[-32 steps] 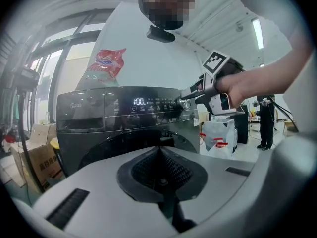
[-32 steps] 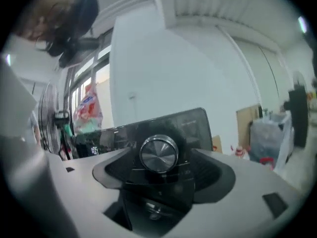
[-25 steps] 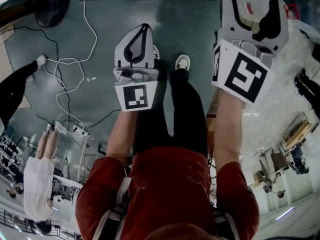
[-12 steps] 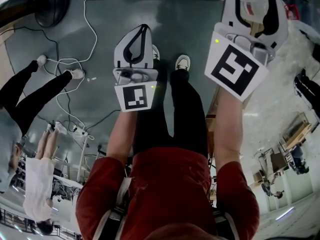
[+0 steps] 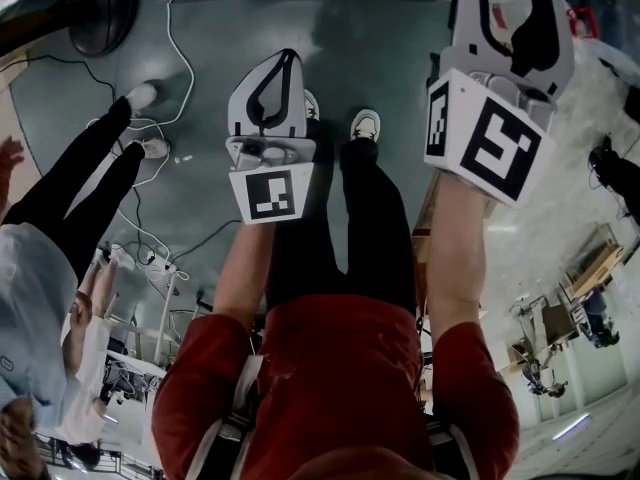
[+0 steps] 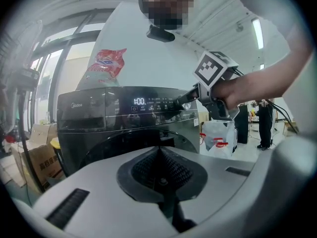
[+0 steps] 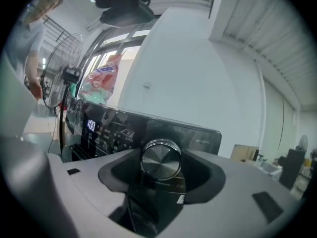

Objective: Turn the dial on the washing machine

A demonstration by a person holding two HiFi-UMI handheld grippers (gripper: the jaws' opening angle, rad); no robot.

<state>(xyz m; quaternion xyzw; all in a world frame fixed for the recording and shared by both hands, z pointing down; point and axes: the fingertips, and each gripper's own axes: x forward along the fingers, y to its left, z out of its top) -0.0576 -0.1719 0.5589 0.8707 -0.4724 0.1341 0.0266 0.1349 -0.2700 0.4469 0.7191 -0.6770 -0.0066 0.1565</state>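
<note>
Washing machine [image 6: 114, 128], dark-fronted, is seen across the middle of the left gripper view. A red-and-white bag [image 6: 106, 63] is lying on top of it at upper left. Left gripper [image 6: 159, 152] is held apart from the machine, jaws pressed together with nothing between them. Right gripper [image 7: 161, 169] is set against the control panel [image 7: 114, 130]. Its jaws have just been closing and are clamped at medium width on the dial [image 7: 160, 158], centre of the right gripper view. A lit display [image 6: 139, 101] is noted left of the dial.
</note>
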